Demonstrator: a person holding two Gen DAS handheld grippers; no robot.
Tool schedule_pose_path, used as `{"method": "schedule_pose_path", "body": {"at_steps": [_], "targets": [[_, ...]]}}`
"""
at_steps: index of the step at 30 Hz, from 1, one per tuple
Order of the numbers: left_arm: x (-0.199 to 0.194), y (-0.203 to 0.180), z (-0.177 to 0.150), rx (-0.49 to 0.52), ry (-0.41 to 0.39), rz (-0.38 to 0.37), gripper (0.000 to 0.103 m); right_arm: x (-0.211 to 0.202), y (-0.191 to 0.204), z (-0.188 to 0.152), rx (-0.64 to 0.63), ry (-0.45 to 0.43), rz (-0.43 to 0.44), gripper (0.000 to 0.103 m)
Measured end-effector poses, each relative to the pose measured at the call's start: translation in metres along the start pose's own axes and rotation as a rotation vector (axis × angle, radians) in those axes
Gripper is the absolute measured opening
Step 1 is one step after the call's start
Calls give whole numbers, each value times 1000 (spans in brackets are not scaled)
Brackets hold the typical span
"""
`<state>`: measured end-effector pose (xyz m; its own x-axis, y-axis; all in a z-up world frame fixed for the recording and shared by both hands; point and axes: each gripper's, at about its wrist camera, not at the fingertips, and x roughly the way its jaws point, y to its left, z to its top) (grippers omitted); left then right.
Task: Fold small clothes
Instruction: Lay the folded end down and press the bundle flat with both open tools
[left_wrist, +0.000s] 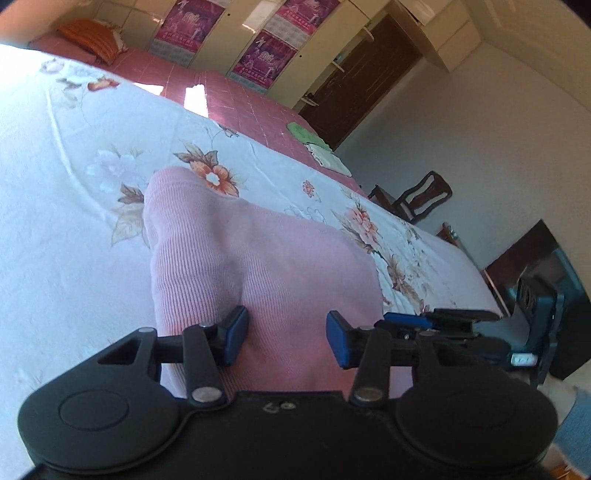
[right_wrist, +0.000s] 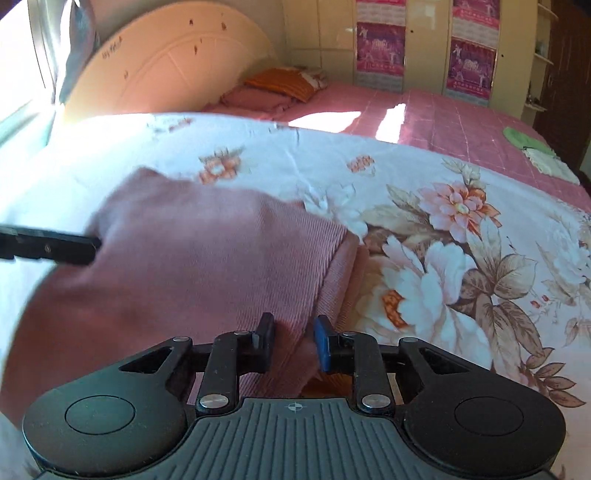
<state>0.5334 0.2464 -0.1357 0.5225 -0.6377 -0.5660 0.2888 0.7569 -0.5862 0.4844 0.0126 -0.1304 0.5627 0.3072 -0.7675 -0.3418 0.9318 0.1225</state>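
A pink ribbed garment (left_wrist: 255, 254) lies on a white floral bedspread (left_wrist: 74, 192). In the left wrist view my left gripper (left_wrist: 286, 338) is open, its blue pads over the garment's near part, fabric between them. In the right wrist view the same garment (right_wrist: 192, 258) shows a folded edge on its right side. My right gripper (right_wrist: 293, 341) is open with a narrow gap, jaws at the garment's near right corner. The right gripper also shows at the right in the left wrist view (left_wrist: 461, 321); a finger of the left gripper (right_wrist: 51, 245) shows at the left in the right wrist view.
A pink checked sheet (right_wrist: 461, 118) covers the far bed, with green and white folded cloths (right_wrist: 535, 153) at its edge and an orange pillow (right_wrist: 280, 83) by the headboard (right_wrist: 166, 62). Wardrobes with posters (right_wrist: 469, 66), a dark door (left_wrist: 362, 77) and a chair (left_wrist: 421, 199) stand beyond.
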Motion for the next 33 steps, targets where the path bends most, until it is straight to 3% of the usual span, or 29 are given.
{"method": "schedule_pose_path", "body": {"at_steps": [4, 8, 12, 13, 15, 17, 20, 21, 23, 30, 33], "targets": [[-6, 9, -2, 9, 10, 9, 35, -3, -5, -3, 29, 13, -7, 23], [-21, 14, -1, -36, 1, -5, 33, -8, -9, -2, 74, 18, -5, 25], [-60, -15, -16, 81, -69, 55, 66, -52, 4, -1, 41, -72, -4, 25], [-67, -26, -24, 138, -88, 104, 67, -61, 8, -4, 28, -87, 7, 25], [-74, -38, -38, 214, -97, 166, 63, -77, 17, -10, -7, -112, 43, 25], [-71, -42, -51, 222, -77, 226, 60, -79, 25, -16, -41, -100, 64, 24], [-50, -42, -68, 257, 1, 340, 59, -57, 34, -30, -125, 0, -28, 22], [-49, -39, -71, 242, -5, 338, 60, -49, 31, -37, -128, 33, -54, 21], [-53, -32, -72, 175, -19, 326, 62, -48, 20, -43, -72, 20, -41, 21], [-80, -38, -95, 191, -26, 367, 65, -59, 21, -49, -58, 8, -76, 22], [-100, -47, -108, 173, -41, 374, 63, -94, 29, -49, -19, -66, -60, 22]]}}
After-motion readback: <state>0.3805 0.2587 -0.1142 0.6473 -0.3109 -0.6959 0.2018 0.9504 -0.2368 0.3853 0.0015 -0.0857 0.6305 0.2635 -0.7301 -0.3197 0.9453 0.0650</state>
